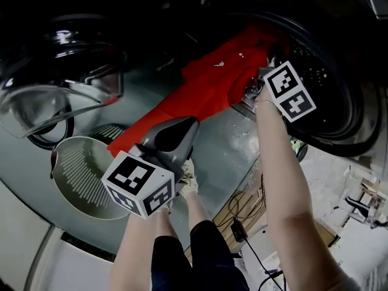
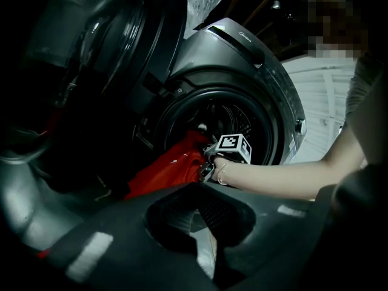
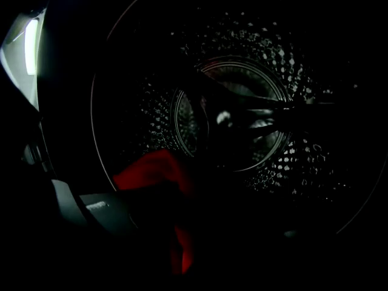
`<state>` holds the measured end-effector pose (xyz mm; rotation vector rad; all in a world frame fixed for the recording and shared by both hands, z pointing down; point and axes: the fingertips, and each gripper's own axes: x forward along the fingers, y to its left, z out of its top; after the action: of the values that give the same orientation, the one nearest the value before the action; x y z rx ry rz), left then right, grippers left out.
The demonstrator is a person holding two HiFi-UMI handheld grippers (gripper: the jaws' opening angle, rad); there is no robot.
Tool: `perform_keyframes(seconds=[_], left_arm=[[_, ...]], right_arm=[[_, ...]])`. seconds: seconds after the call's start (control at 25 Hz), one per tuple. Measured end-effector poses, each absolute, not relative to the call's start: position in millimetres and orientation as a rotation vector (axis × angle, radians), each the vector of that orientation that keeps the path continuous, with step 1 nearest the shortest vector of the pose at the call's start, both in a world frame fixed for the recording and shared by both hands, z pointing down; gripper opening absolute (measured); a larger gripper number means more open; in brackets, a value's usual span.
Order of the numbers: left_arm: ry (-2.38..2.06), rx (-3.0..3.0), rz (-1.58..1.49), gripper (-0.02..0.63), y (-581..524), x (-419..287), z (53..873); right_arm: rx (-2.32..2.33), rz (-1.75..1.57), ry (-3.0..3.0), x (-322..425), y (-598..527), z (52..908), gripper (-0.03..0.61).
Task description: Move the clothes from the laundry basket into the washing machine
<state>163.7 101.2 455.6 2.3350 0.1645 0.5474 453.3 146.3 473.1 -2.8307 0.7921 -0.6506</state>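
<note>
Right gripper view is close to black, but a strip of red runs up between the jaws of the right gripper (image 1: pixel 250 88). I take them to be pinched on a fold of the red garment (image 1: pixel 206 83), with the perforated drum (image 3: pixel 291 156) straight ahead. The left gripper (image 2: pixel 200 185) has its jaw tips drawn together with nothing red showing between them, and it hangs back from the opening.

From where I stand, only the leading part of the garment is inside the mouth of the washing machine (image 2: pixel 242 47). The rest trails out and down past the open door (image 1: pixel 42 102) toward the white slotted laundry basket (image 1: pixel 85 174).

That tail is my worry. If the right jaws let go this near the mouth, the hanging weight will probably drag the whole piece back out.
</note>
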Motion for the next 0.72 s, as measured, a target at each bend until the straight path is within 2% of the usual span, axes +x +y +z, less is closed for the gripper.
perform_keyframes(seconds=[0.08, 0.12, 0.2, 0.28, 0.32, 0.48, 0.72], left_arm=[[0.172, 2.339, 0.542, 0.002, 101, 167, 455], [0.175, 2.34, 0.54, 0.002, 101, 168, 454], [0.18, 2.342, 0.541, 0.002, 101, 168, 453], [0.183, 2.344, 0.548, 0.002, 100, 168, 453], [0.181, 2.343, 0.553, 0.002, 99, 168, 453], [0.171, 2.337, 0.556, 0.002, 98, 163, 458], [0.147, 2.33, 0.57, 0.002, 95, 150, 462]], right_arm=[[-2.821, -0.76, 0.787, 459, 148, 491, 0.08], [-2.818, -0.833, 0.782, 461, 149, 501, 0.115], [-2.784, -0.967, 0.786, 459, 148, 515, 0.238], [-2.701, -1.027, 0.802, 453, 145, 520, 0.415], [-2.668, -1.031, 0.808, 449, 144, 520, 0.448], [-2.63, -1.012, 0.855, 431, 144, 511, 0.517], [-2.585, -0.983, 0.861, 380, 168, 497, 0.538]])
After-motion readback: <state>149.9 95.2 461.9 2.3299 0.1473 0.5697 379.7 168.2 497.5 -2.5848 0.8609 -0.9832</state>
